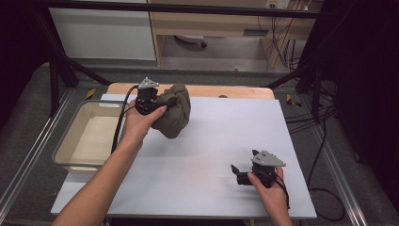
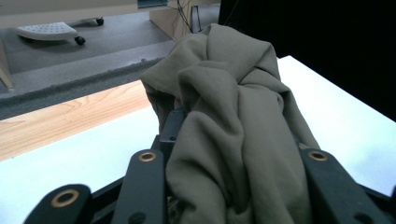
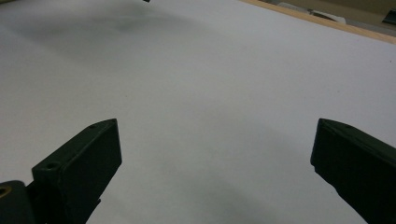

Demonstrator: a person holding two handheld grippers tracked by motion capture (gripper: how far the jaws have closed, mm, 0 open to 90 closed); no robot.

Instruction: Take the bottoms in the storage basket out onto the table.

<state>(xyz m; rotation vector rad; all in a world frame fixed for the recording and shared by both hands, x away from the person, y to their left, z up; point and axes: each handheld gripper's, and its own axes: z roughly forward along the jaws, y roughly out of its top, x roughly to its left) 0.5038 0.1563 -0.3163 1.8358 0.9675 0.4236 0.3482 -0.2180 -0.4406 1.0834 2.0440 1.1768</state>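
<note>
At about nine o'clock of the high view a pale plastic bin (image 1: 80, 136) sits off the left edge of the white table sheet (image 1: 202, 155), its inside bare and its near rim level with the person's left forearm. Just to the right of it, at about eleven o'clock, the left hand (image 1: 139, 123) holds the left gripper (image 1: 164, 104) above the far left part of the sheet, with the grey three-cornered plate on top and the black cable trailing down along the wrist. Its jaws are clamped on an olive-green cloth (image 1: 174, 110), which is bunched into a thick crumpled wad. The cloth hangs from the jaws toward the sheet; whether its lowest fold touches the surface cannot be told. In the left gripper view the cloth (image 2: 233, 135) bulges up between the two black jaws and spills over them, with a knot-like twist of folds near its top, and the wooden strip (image 2: 65, 121) of the table edge shows behind it at ten o'clock.

At about five o'clock of the high view the right hand (image 1: 270, 190) rests the right gripper (image 1: 237, 173) low on the sheet, well apart from the cloth, pointing toward nine o'clock. Its jaws stand wide apart with nothing between them; in the right gripper view only bare sheet (image 3: 210, 93) lies ahead of them.
</note>
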